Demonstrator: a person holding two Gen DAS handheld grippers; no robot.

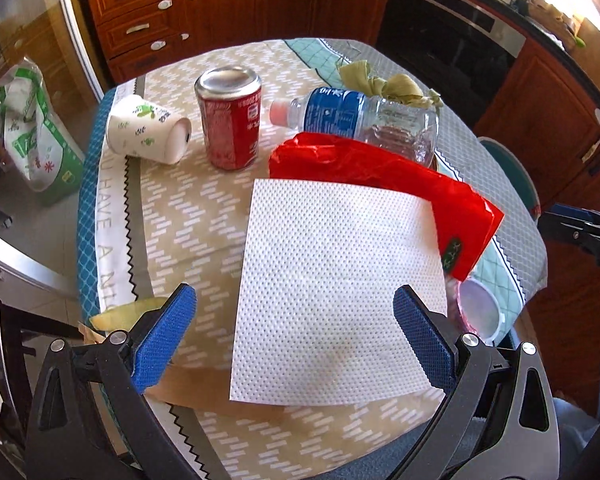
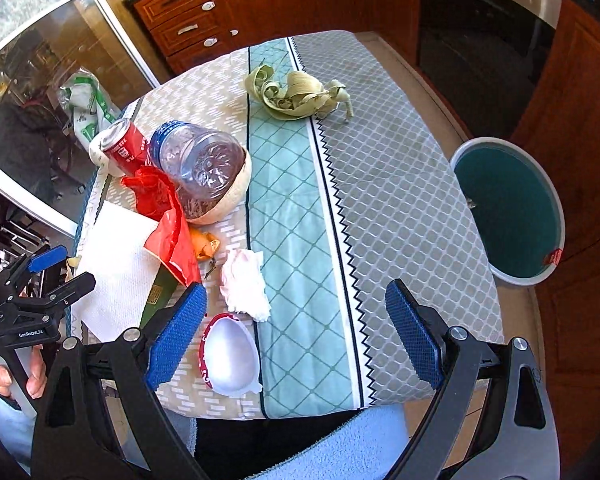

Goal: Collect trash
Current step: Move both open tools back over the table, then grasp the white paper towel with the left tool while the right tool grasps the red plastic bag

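Observation:
Trash lies on a cloth-covered table (image 1: 188,216). My left gripper (image 1: 296,332) is open just above the near end of a flat white paper towel (image 1: 332,280). Beyond it are a red plastic bag (image 1: 380,176), a clear bottle with a blue label (image 1: 356,120), an upright red can (image 1: 230,116) and a tipped paper cup (image 1: 148,130). My right gripper (image 2: 296,340) is open and empty over the table's near edge, beside a small white cup (image 2: 230,354) and a crumpled tissue (image 2: 246,286). Green leaf scraps (image 2: 296,94) lie far back.
A round bin with a teal liner (image 2: 508,212) stands on the floor right of the table. Orange peel (image 2: 206,246) lies by a woven bowl (image 2: 228,200) under the bottle. Wooden cabinets (image 1: 220,4) and an oven (image 1: 452,32) stand behind. A green-white bag (image 1: 32,128) sits on the floor left.

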